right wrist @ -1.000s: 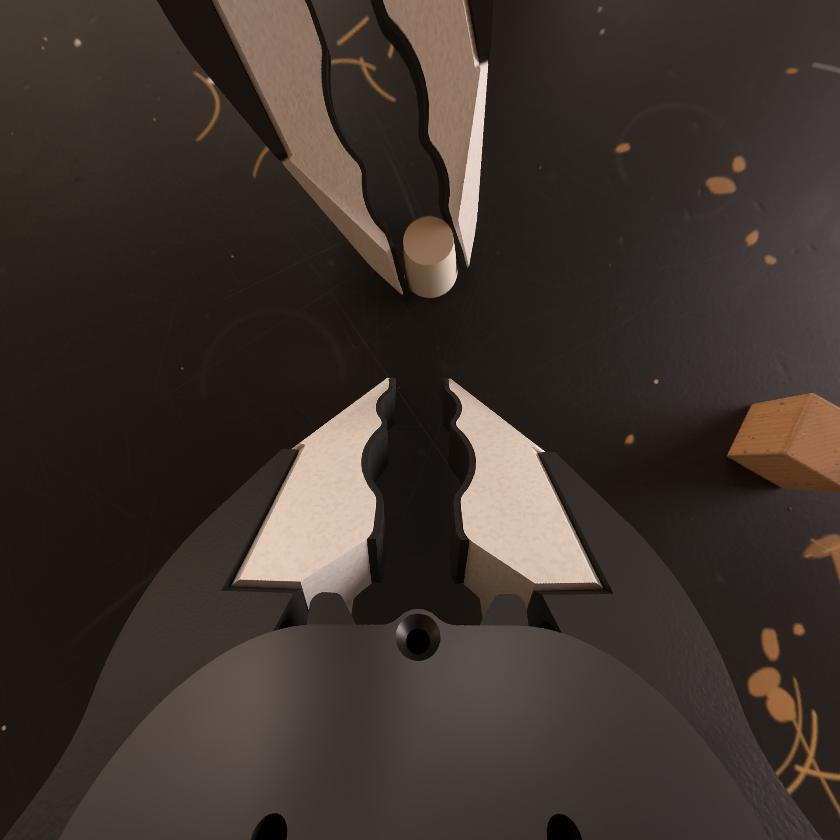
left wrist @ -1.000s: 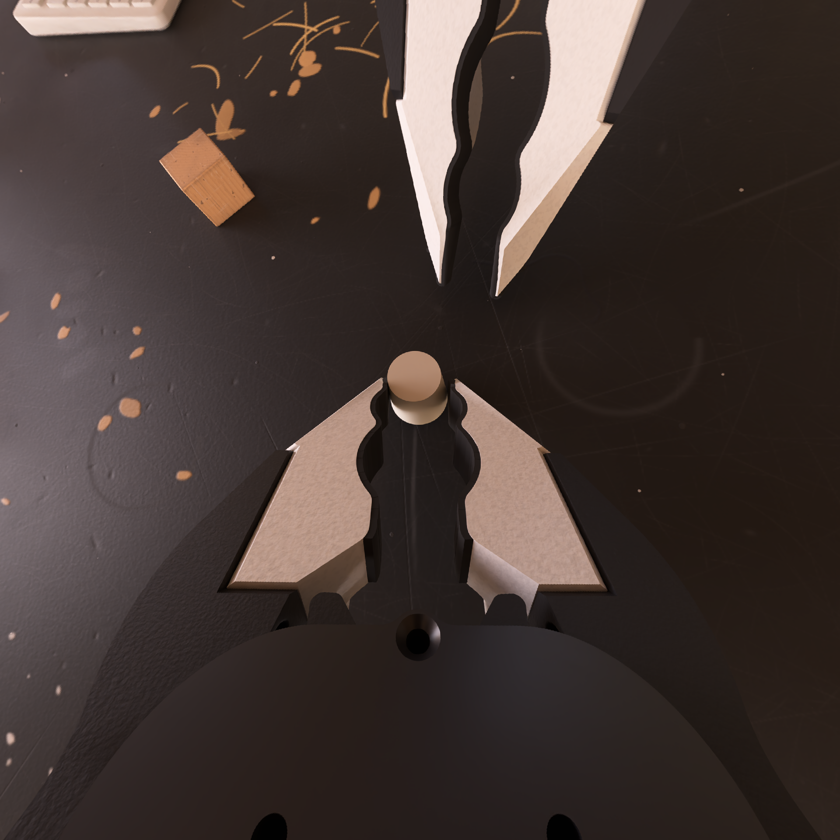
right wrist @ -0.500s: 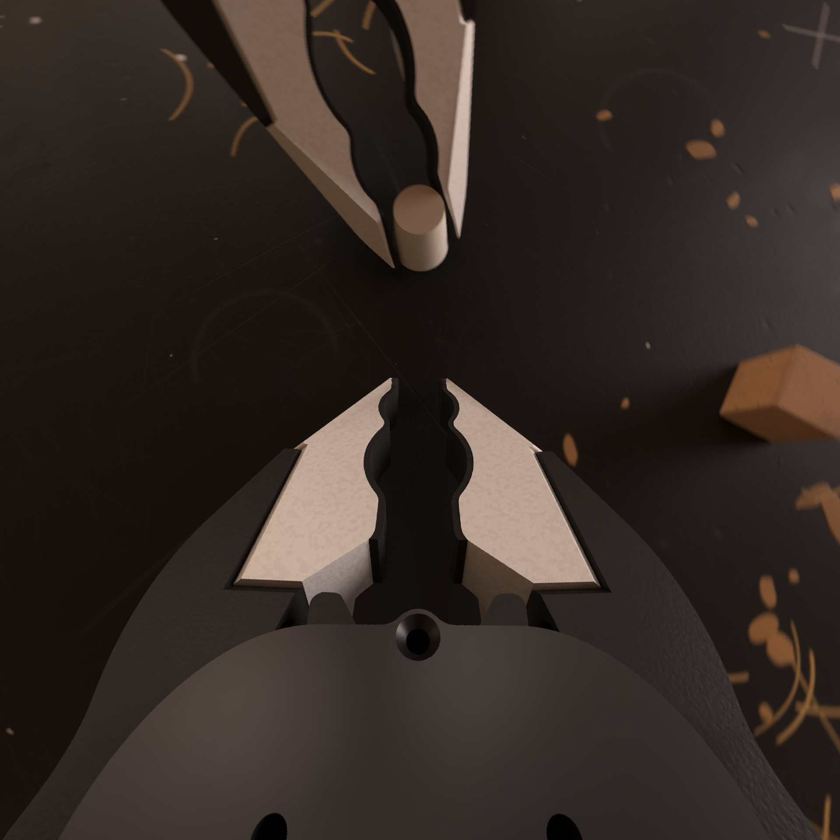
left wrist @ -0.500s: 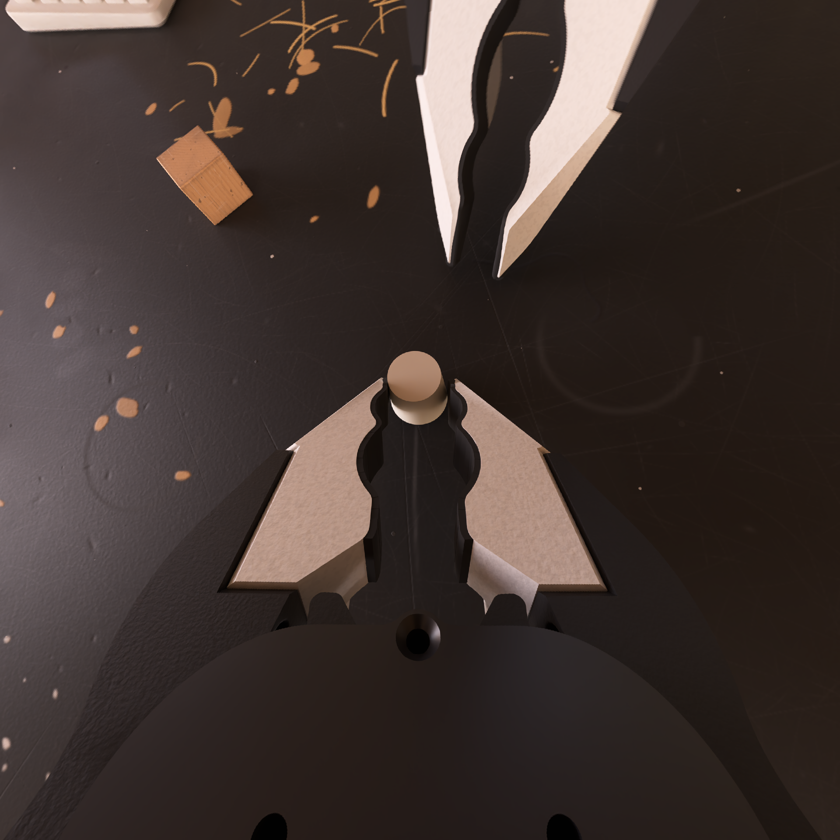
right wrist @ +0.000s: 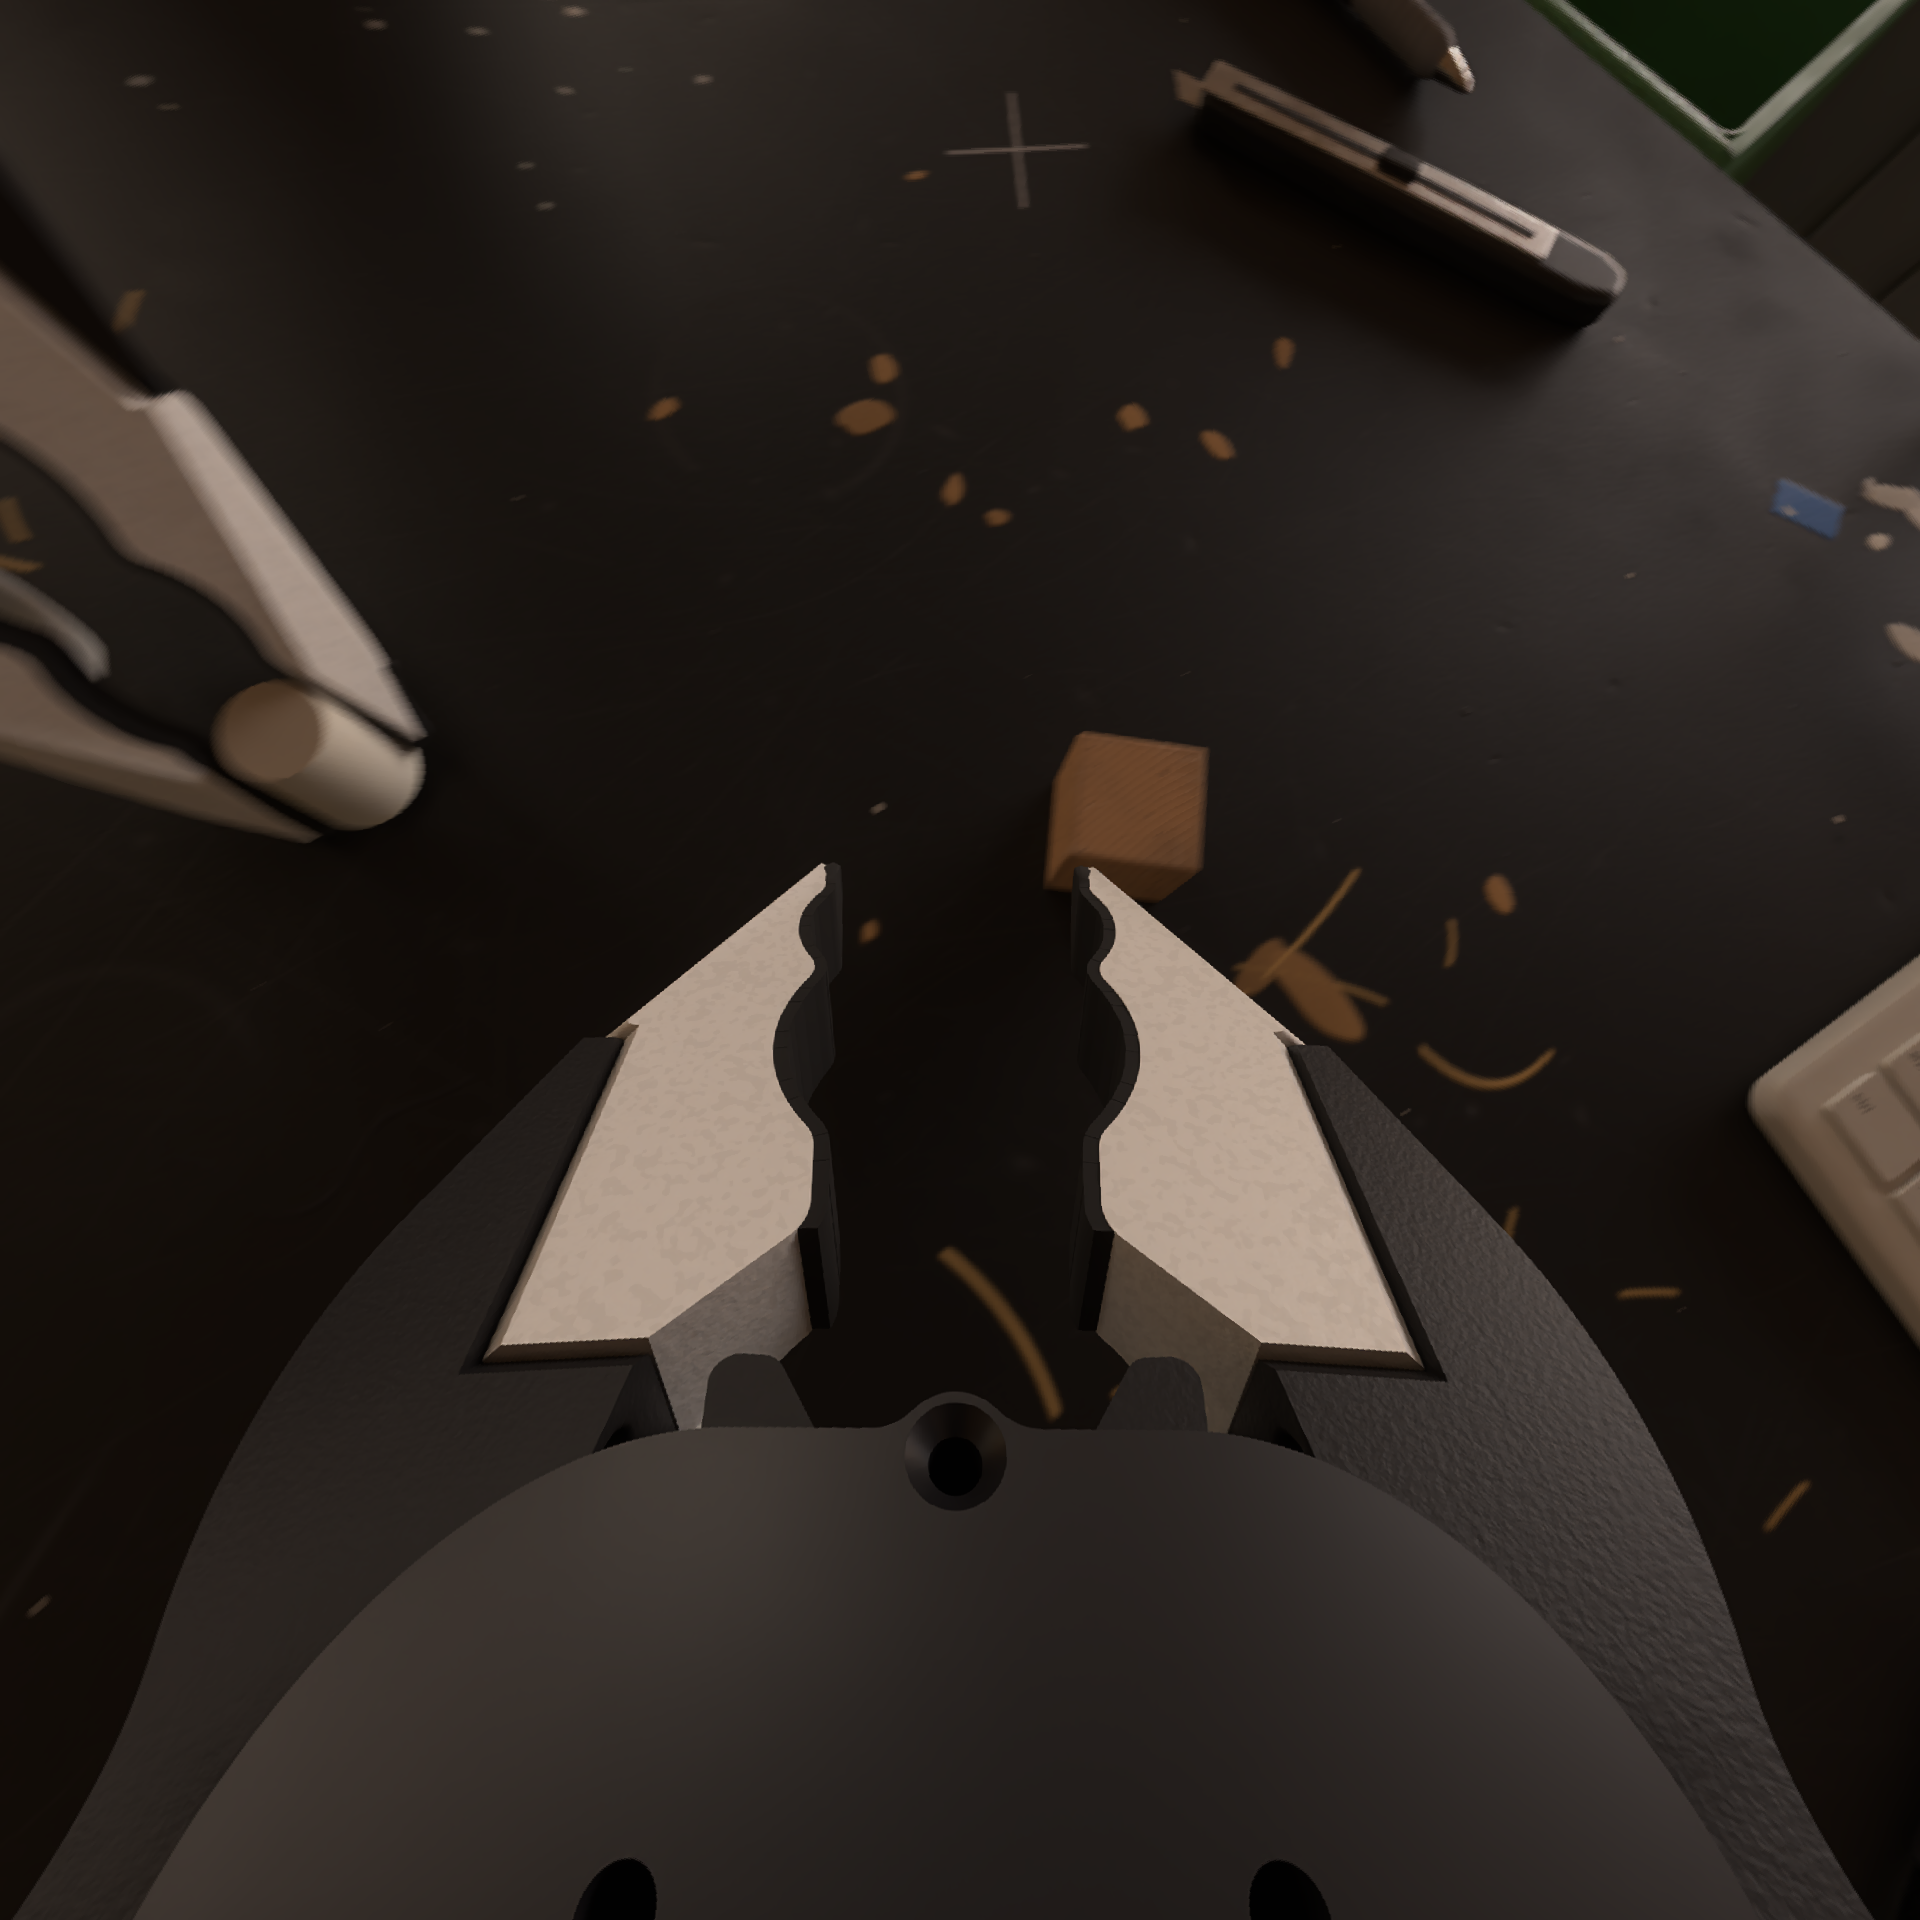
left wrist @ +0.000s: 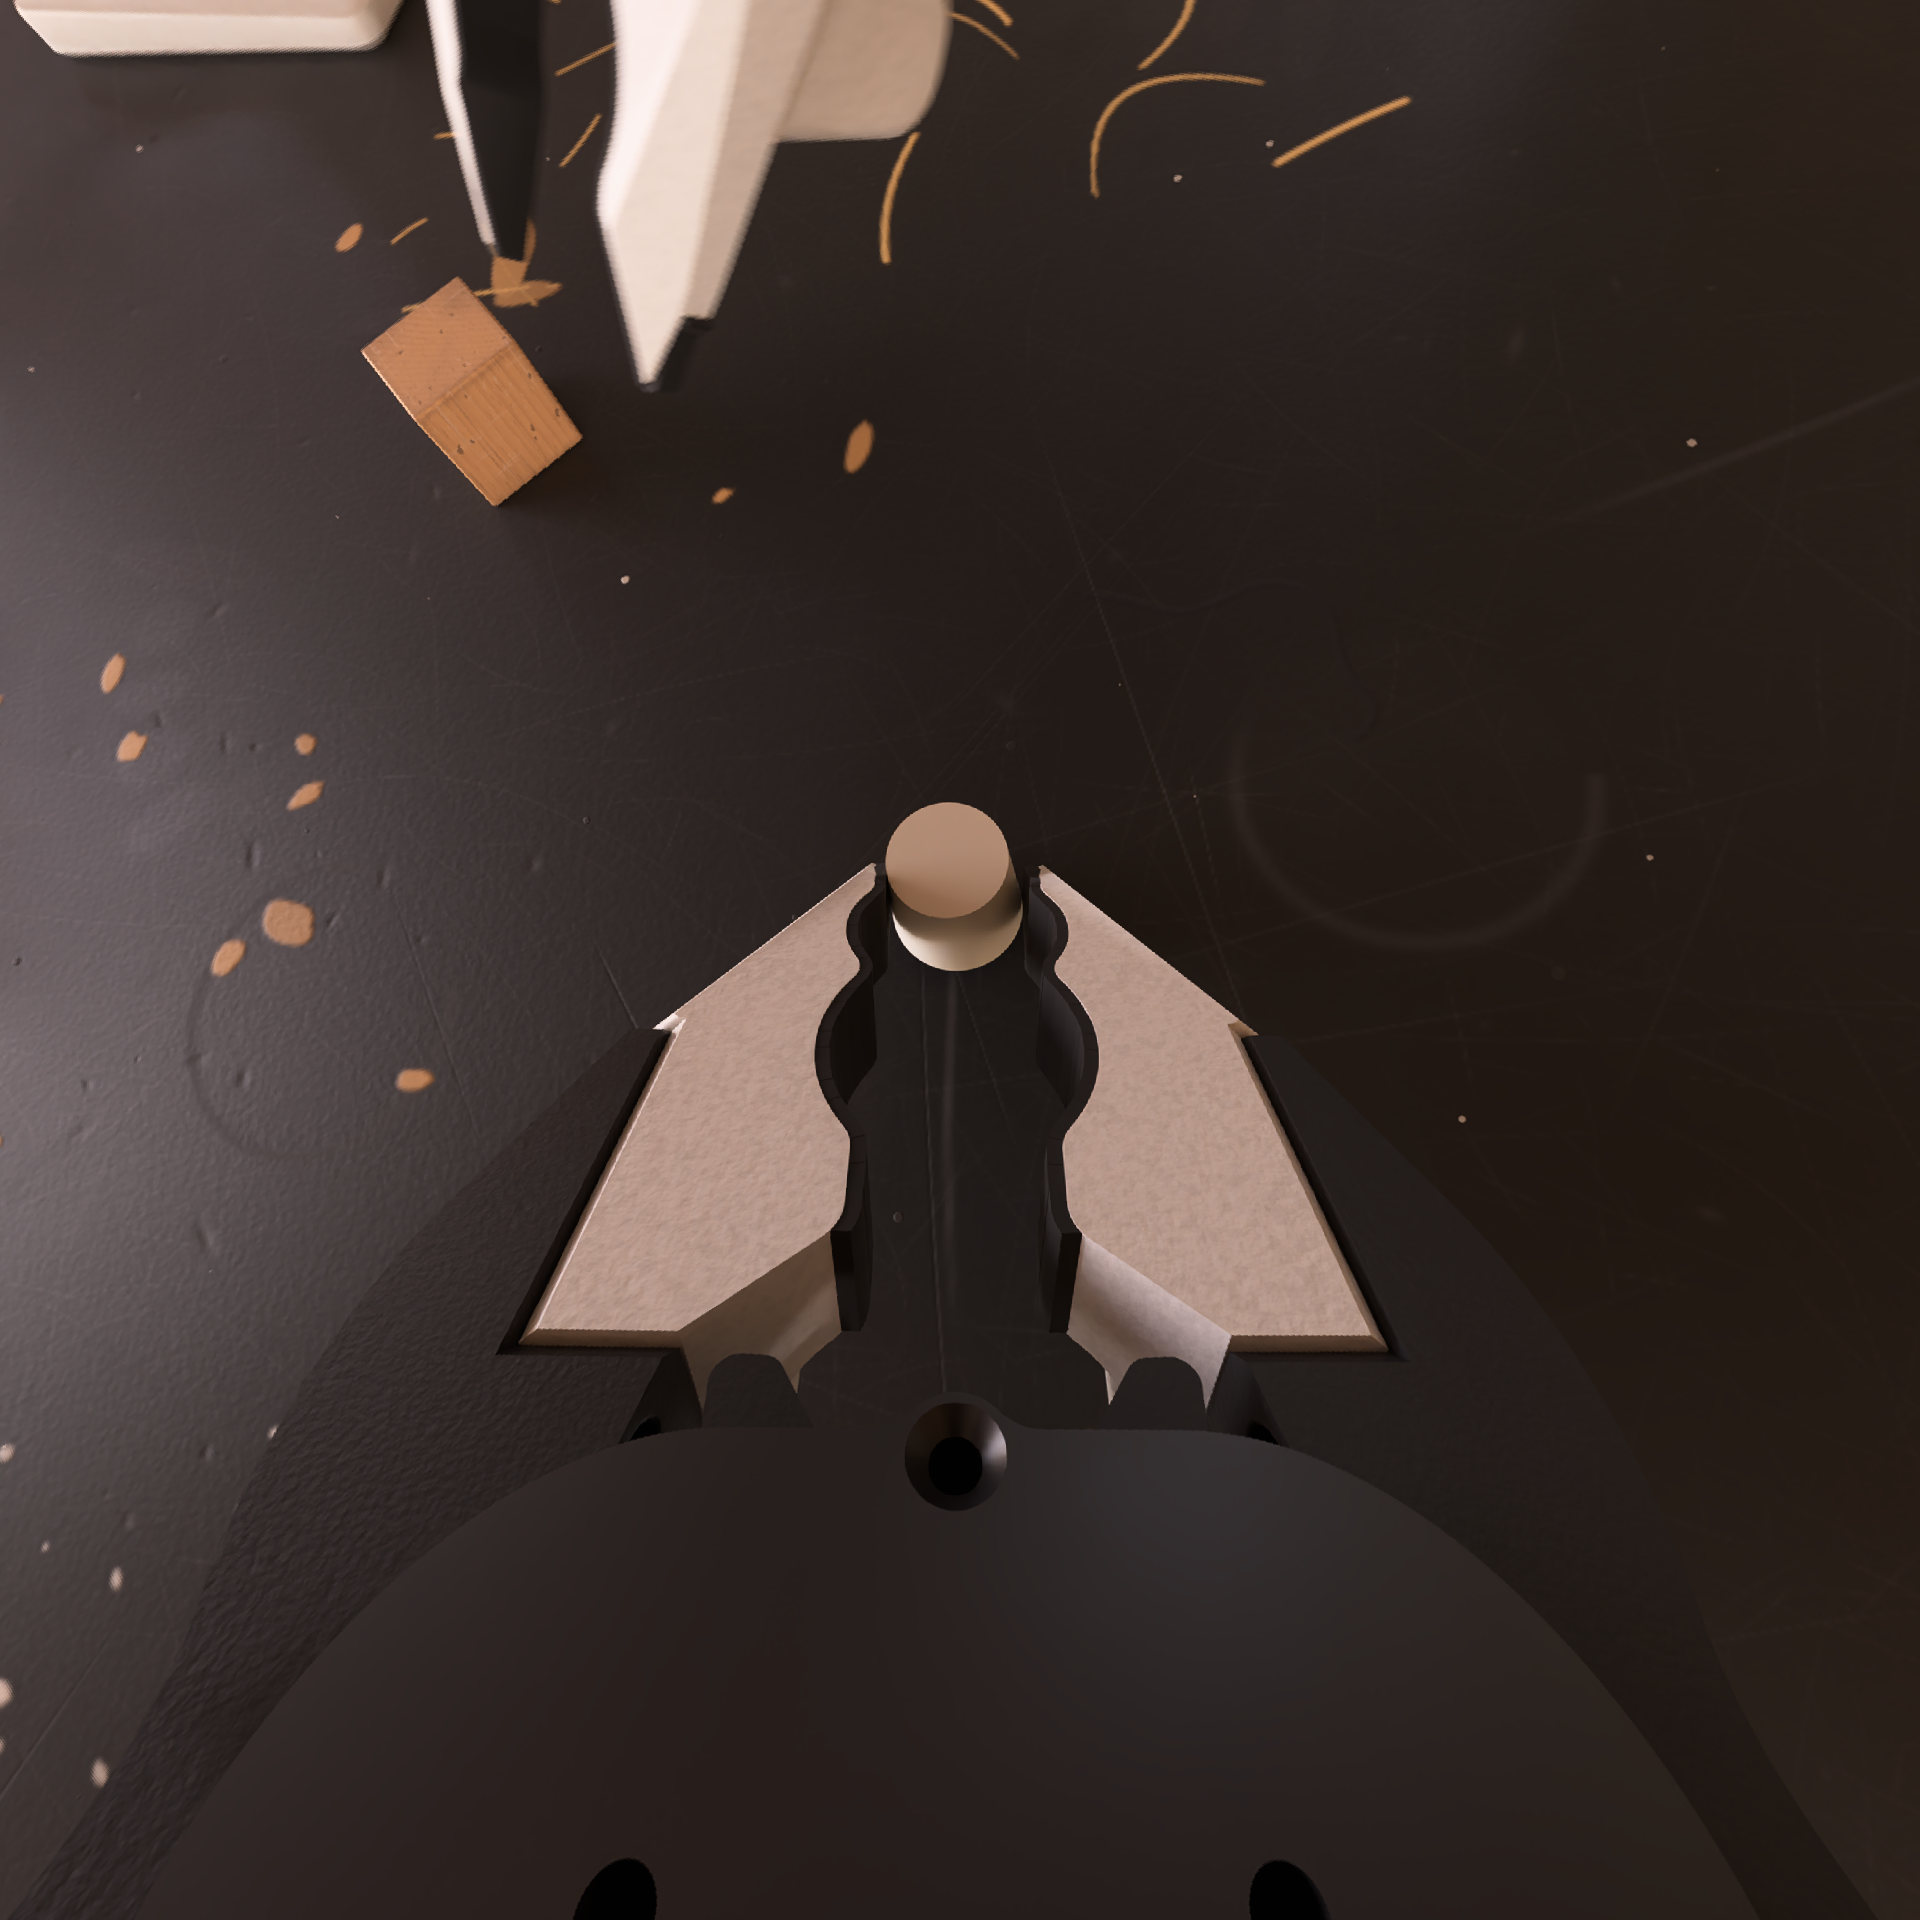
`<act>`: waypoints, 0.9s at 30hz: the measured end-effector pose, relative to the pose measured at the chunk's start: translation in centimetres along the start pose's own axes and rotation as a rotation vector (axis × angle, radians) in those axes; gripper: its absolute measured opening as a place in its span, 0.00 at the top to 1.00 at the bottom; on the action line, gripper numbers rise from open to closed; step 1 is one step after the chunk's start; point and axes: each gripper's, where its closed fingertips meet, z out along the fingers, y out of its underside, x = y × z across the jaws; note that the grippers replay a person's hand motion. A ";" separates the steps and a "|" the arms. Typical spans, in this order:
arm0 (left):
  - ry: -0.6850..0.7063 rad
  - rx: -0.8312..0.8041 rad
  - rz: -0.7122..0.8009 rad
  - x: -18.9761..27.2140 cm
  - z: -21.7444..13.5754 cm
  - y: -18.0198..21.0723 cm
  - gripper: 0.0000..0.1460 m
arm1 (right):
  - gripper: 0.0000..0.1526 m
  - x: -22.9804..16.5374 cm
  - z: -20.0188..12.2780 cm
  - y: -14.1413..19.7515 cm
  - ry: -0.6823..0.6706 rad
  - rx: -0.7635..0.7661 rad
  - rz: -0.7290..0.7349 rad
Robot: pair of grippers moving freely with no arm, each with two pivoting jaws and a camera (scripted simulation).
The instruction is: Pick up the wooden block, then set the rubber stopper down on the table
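Observation:
My left gripper (left wrist: 954, 873) is shut on the beige rubber stopper (left wrist: 948, 868), gripped at the fingertips above the dark table (left wrist: 1403, 582). The wooden block (left wrist: 473, 390) lies on the table at the upper left of that view. In the right wrist view my right gripper (right wrist: 956, 878) is open and empty, and its right fingertip (right wrist: 1091, 894) is just in front of the wooden block (right wrist: 1132, 816). The left gripper (right wrist: 364, 779) with the stopper (right wrist: 301, 753) shows at the left there. The right gripper (left wrist: 577, 312) hangs beside the block in the left wrist view.
A utility knife (right wrist: 1403, 177) lies at the far right, with a green bin (right wrist: 1766, 94) beyond the table edge. A pale keyboard (right wrist: 1860, 1143) sits at the right and also shows in the left wrist view (left wrist: 208, 26). Wood shavings (right wrist: 1299, 987) are scattered around the block.
My right gripper has swung away from the stopper over to the wooden block and opened wider. My left gripper still holds the stopper in the same place.

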 end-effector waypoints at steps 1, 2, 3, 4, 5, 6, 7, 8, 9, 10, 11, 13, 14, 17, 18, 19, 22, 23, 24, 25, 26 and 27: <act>0.000 0.000 0.001 0.0 0.0 0.0 0.83 | 0.70 0.8 0.5 -0.3 0.013 -0.004 0.001; 0.000 0.000 0.002 0.0 0.0 0.0 0.83 | 0.70 1.3 1.0 -0.5 0.022 -0.002 0.003; 0.001 0.000 0.001 0.0 0.0 0.0 0.83 | 0.70 1.8 1.4 -0.6 0.031 -0.007 0.009; 0.002 0.000 0.001 0.0 0.0 0.0 0.83 | 0.70 2.3 1.8 -0.6 0.044 -0.018 0.014; 0.003 0.000 0.000 0.0 0.0 0.0 0.83 | 0.71 2.8 2.2 -0.5 0.064 -0.028 0.017; 0.003 0.000 -0.001 0.0 0.0 0.0 0.83 | 0.72 3.2 2.4 -0.5 0.086 -0.034 0.024; 0.004 0.000 -0.002 0.0 0.0 0.0 0.83 | 0.74 3.5 2.6 -0.4 0.097 -0.039 0.039; 0.005 0.000 -0.003 0.0 0.0 0.0 0.83 | 0.75 3.7 2.8 -0.4 0.097 -0.046 0.056; 0.006 0.000 -0.004 0.0 0.0 0.0 0.83 | 0.75 3.8 2.9 -0.3 0.094 -0.053 0.063; 0.006 0.000 -0.003 0.0 0.0 0.0 0.83 | 0.75 3.8 3.1 -0.3 0.092 -0.055 0.059; 0.006 0.000 -0.003 0.0 0.0 0.0 0.83 | 0.75 3.9 3.3 -0.2 0.093 -0.062 0.054; 0.006 0.000 -0.003 0.0 0.0 0.0 0.83 | 0.75 4.1 3.6 0.1 0.099 -0.093 0.051; 0.006 0.000 -0.003 0.0 0.0 0.0 0.83 | 0.75 4.2 3.7 0.3 0.104 -0.107 0.053; 0.006 0.000 -0.002 0.0 0.0 0.0 0.83 | 0.78 4.0 3.9 0.5 0.097 -0.111 0.043; 0.007 0.000 -0.002 0.0 0.0 0.0 0.83 | 0.79 3.9 3.9 0.5 0.099 -0.109 0.034; 0.008 -0.001 -0.003 0.0 0.0 0.0 0.83 | 0.79 3.8 3.9 0.5 0.096 -0.109 0.030; 0.009 -0.001 -0.002 0.0 0.0 0.0 0.83 | 0.79 3.7 3.9 0.5 0.088 -0.113 0.023; 0.009 -0.001 -0.002 0.0 0.0 0.0 0.83 | 0.79 3.6 3.9 0.5 0.087 -0.113 0.017; 0.009 -0.001 -0.001 0.0 0.0 0.0 0.83 | 0.79 3.5 3.9 0.4 0.083 -0.108 0.014; 0.009 -0.001 -0.001 0.0 0.0 0.0 0.83 | 0.79 3.3 3.9 0.4 0.078 -0.102 0.010; 0.009 -0.001 -0.002 0.0 0.0 0.0 0.83 | 0.79 3.2 3.8 0.4 0.075 -0.099 0.006; 0.010 -0.001 -0.002 0.0 0.0 0.0 0.83 | 0.79 3.1 3.8 0.5 0.073 -0.098 0.003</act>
